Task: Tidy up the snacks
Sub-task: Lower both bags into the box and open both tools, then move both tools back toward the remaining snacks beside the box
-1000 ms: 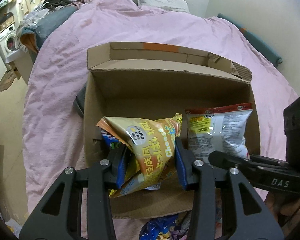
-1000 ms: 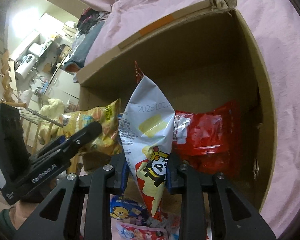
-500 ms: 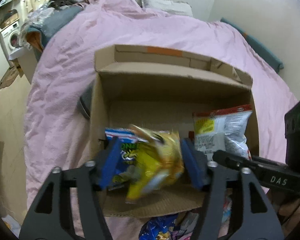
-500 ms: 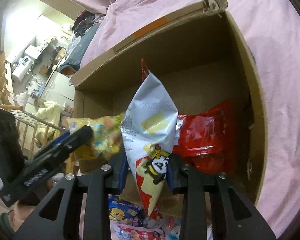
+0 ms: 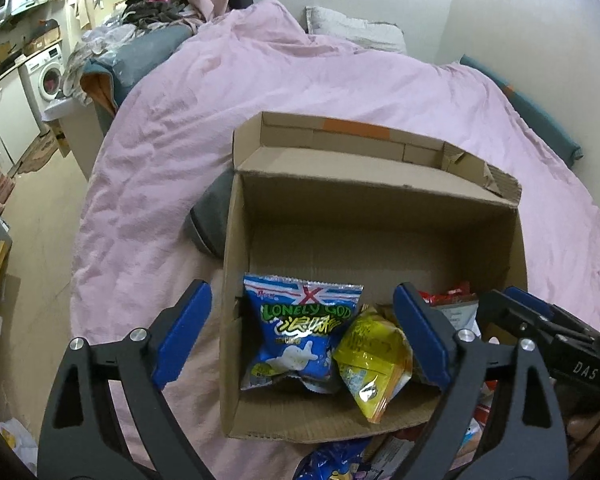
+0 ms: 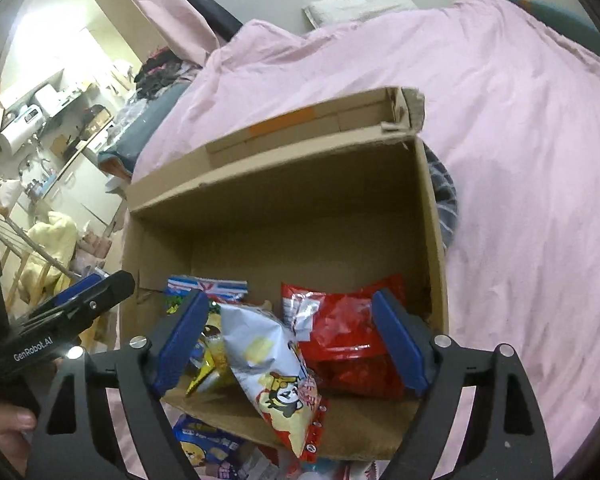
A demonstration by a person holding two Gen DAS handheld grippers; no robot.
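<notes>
Both grippers hang over the cardboard box (image 5: 236, 272) on the pink duvet (image 5: 160, 160), jaws just opened wide and gripping nothing. Under the left gripper (image 5: 302, 332), the left wrist view shows the blue Lonely God bag (image 5: 296, 332) beside the yellow chip bag (image 5: 374, 356). Only the right wrist view shows, below the right gripper (image 6: 290, 340), the silver panda bag (image 6: 276, 376) draped over the box's near edge, against the red bag (image 6: 348, 340)

red packet (image 6: 352, 336) partly hidden behind white panda packet (image 6: 276, 376) and right gripper's pad. packets outside cardboard box (image 5: 374, 216), near wall, cut off by bottom edge (image 5: 336, 460). print on yellow packet (image 5: 374, 360) too crumpled to read.
</notes>
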